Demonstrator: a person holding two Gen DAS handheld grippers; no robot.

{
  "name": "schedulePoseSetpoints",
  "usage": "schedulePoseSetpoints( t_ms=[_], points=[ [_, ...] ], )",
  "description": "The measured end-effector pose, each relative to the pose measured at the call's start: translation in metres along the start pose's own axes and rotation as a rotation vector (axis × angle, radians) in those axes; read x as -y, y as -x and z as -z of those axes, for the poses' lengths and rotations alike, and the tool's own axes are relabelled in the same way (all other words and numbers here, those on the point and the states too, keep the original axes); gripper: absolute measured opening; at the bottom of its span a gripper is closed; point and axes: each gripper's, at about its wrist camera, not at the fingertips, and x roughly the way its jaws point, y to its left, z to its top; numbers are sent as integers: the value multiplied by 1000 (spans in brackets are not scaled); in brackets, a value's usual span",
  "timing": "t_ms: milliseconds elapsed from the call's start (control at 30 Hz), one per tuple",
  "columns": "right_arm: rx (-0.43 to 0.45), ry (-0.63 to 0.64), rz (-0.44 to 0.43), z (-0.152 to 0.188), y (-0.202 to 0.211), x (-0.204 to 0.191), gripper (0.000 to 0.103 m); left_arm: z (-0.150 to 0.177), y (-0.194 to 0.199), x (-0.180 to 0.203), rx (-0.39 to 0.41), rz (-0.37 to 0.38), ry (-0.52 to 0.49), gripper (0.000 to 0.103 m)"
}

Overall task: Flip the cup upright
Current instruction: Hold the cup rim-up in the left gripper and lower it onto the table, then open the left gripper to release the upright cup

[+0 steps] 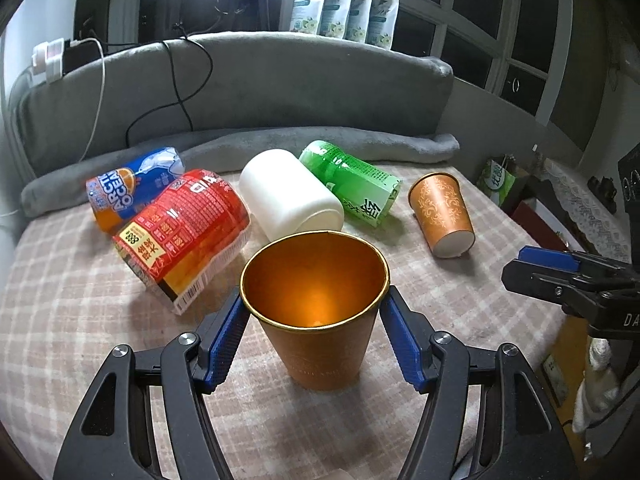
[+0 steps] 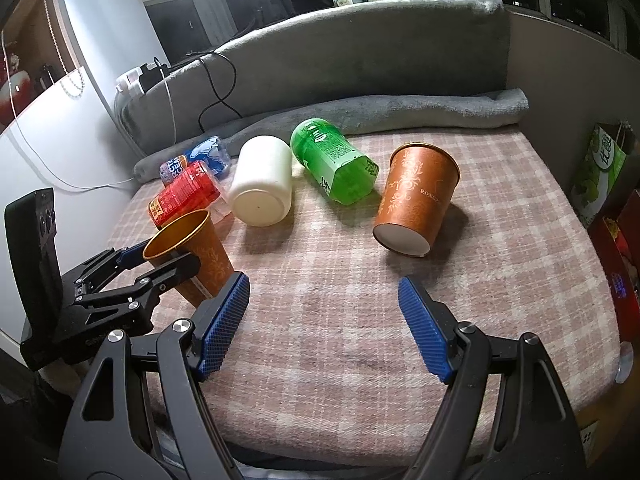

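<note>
Nearest in the left wrist view, the left claw (image 1: 314,340) pinches the copper-orange paper cup with the gold rim (image 1: 320,320), one blue ribbed pad on each side of its wall just under the rim. The cup stands mouth up on the pink-and-cream checked blanket (image 1: 80,320), its base on the cloth.

The right claw (image 2: 322,324) hangs over bare blanket, spread wide and gripping nothing.

Farther out, at 1 o'clock from the right claw, a second copper-orange patterned paper cup (image 2: 416,200) lies on its side, white base toward the camera. At 12 o'clock rests a green plastic bottle (image 2: 334,166), toppled; at 11 o'clock a white cylindrical container (image 2: 262,182) lies beside it. At 10 o'clock a red-labelled bottle (image 2: 186,194) and an orange-and-blue soda bottle (image 2: 200,158) lie together. Beyond, a rolled grey blanket (image 2: 400,114) borders the far edge.
</note>
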Motion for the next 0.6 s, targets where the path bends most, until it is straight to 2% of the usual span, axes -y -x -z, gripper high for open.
schedulePoseSetpoints(
  t_ms=[267, 400, 600],
  points=[
    [4, 8, -11, 0, 4, -3, 80, 3, 6, 1, -15, 26, 9, 67],
    [9, 10, -14, 0, 6, -5, 80, 4, 9, 0, -24, 39, 17, 73],
    [16, 17, -23, 0, 9, -9, 80, 9, 17, -1, -22, 41, 19, 74]
  ],
)
